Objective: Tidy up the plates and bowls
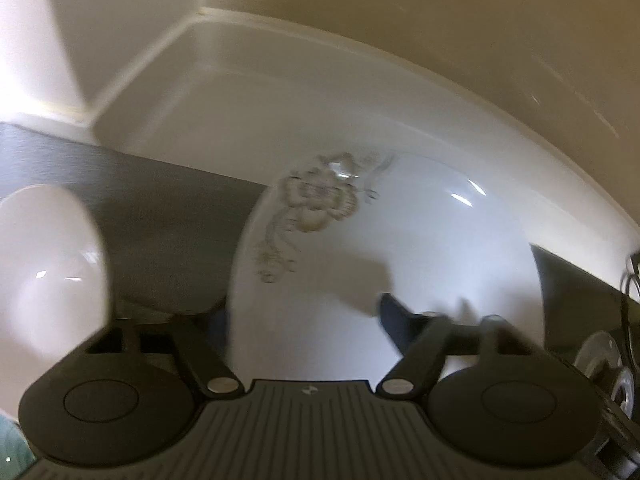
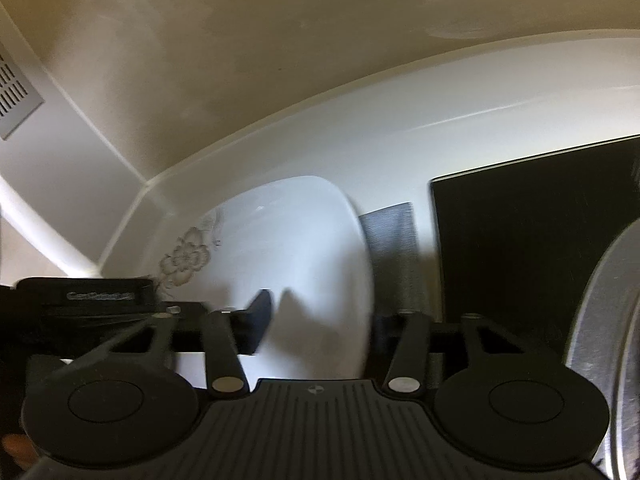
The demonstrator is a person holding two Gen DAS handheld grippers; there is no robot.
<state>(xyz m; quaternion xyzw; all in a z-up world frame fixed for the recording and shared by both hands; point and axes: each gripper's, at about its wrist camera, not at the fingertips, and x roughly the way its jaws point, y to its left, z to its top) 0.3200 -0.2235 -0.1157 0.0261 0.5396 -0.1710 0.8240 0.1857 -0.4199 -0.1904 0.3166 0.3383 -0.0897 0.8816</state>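
Two grippers, both tilted down at one white plate with flower print. Left gripper: jaws partly apart, plate between them, one finger over plate face, other at its left edge; grip unclear through blur. Right gripper: jaws partly apart astride same plate; pad contact unclear. Left view alone shows second white dish left of gripper. Right view alone shows metal bowl at right.
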